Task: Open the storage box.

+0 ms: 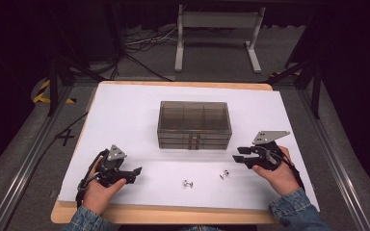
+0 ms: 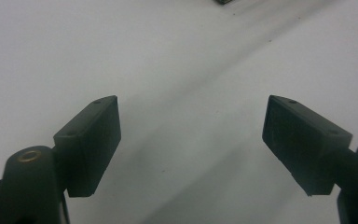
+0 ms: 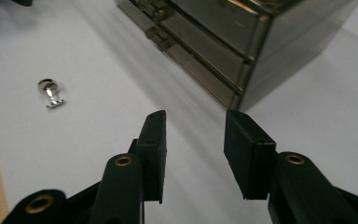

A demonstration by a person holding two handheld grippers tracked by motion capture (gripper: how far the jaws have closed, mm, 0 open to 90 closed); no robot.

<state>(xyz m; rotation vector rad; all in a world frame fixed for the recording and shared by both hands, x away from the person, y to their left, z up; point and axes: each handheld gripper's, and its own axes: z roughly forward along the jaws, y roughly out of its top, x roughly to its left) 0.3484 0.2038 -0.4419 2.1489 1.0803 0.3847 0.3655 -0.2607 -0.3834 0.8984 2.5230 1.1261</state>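
2 hand-held grippers hover over a white table [image 1: 125, 110].
Left gripper [image 1: 136, 172] and right gripper [image 1: 237, 155] both gape, holding nothing; 2 metal studs [image 1: 189, 183] lie before a smoky drawer box [image 1: 194, 125].

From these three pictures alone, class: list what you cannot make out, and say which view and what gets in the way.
- Drawer box, high view: smoked walls hide any contents.
- Two metal pieces, high view: too small to identify.
- Drawer box, right gripper view: top and right edges cut it off.
- Dark thing, left gripper view: cut off by the top edge.
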